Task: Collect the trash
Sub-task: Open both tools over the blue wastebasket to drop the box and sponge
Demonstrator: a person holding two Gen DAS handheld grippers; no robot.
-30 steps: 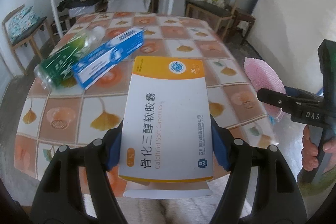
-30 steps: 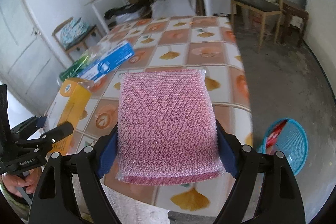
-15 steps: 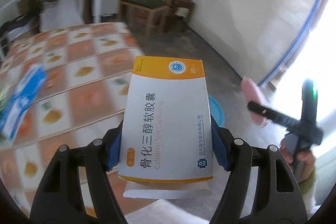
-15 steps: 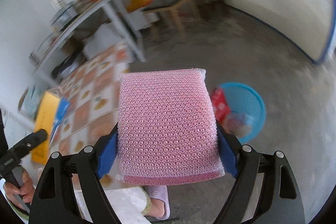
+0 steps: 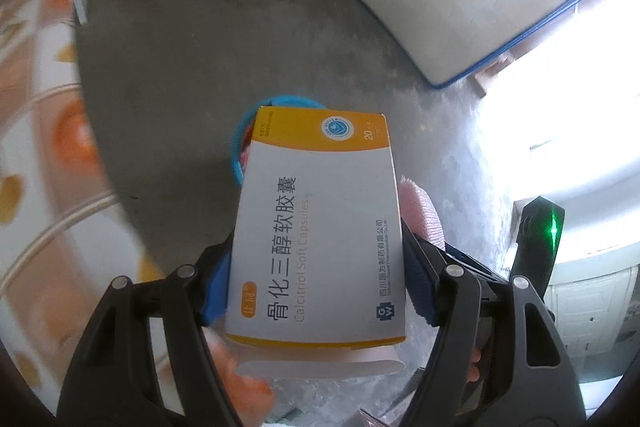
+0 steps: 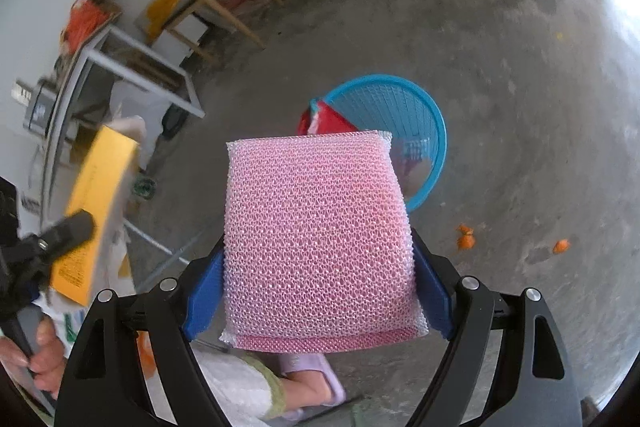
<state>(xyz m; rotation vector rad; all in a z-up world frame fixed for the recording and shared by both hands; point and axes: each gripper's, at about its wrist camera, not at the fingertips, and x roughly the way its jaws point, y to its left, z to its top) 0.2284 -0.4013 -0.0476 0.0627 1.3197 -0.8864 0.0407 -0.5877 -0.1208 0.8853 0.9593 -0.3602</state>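
R gripper (image 6: 320, 279) clamped on a pink mesh sponge (image 6: 320, 239), blue pads (image 6: 204, 299) pressing both sides. Blue basket (image 6: 432, 131) on the concrete floor (image 6: 520, 67) just past it, w/ a red packet (image 6: 332, 123) inside. Far left, the other gripper (image 6: 60, 231) w/ a yellow box (image 6: 96, 203). Orange scraps (image 6: 466, 237) on floor at right, slippered foot (image 6: 316, 383) at bottom.

White-orange cardboard medicine box (image 5: 316, 239) betw. left gripper (image 5: 318, 281) pads, above blue plastic mesh basket (image 6: 420, 115) on floor; pink mesh sponge (image 6: 320, 239) in right gripper (image 6: 320, 297), just right of box.
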